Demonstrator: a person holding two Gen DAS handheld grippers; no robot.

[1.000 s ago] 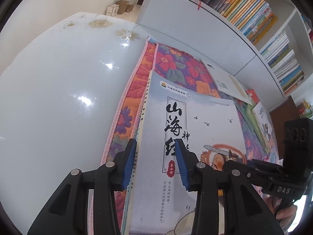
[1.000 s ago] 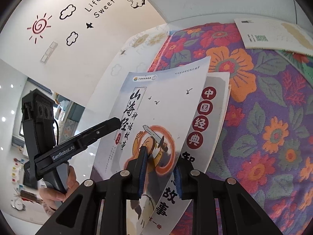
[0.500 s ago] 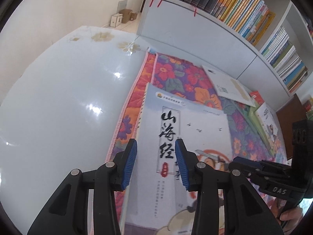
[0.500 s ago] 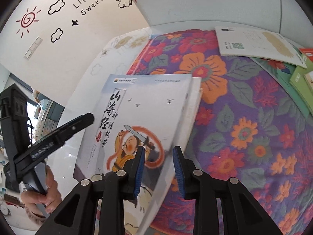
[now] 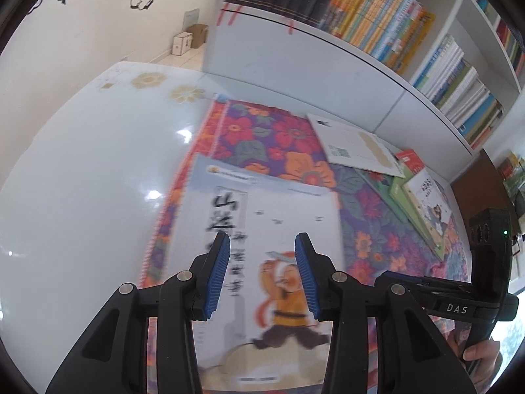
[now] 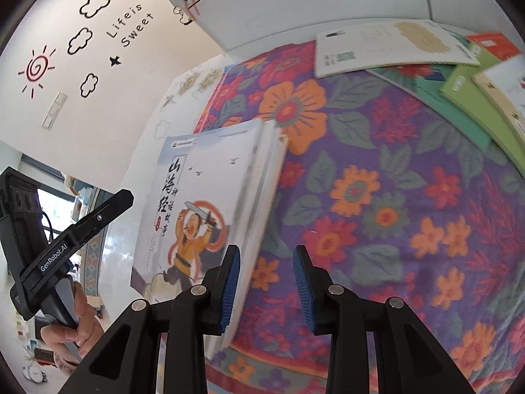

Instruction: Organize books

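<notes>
- The white desk (image 5: 82,170) lies bare and glossy to the left of the flowered cloth (image 6: 377,197), which covers its right part.
- The left gripper (image 5: 262,271) hovers above the picture book (image 5: 262,262); its blue fingers (image 5: 216,275) stand apart with nothing pressed between them, and only the cover shows in the gap.
- The picture book, pale blue with a figure in orange, lies flat on the left edge of the flowered cloth. In the right wrist view it seems to rest on at least one more book, since a second white edge shows along its right side, though blur makes that hard to confirm.
- The right gripper (image 6: 265,282) hangs over the flowered cloth at the picture book's lower right corner; its jaws are opening, with no book between them, and the left finger sits in front of the book's edge.
- A white booklet (image 6: 387,49) lies at the far edge of the flowered cloth, well apart from the picture book.
- Right of the white booklet, green books (image 6: 459,98) overlap in a loose fan, with a red one (image 6: 492,44) behind them.
- A bookshelf (image 5: 410,23) packed with spines stands beyond the flowered cloth.
</notes>
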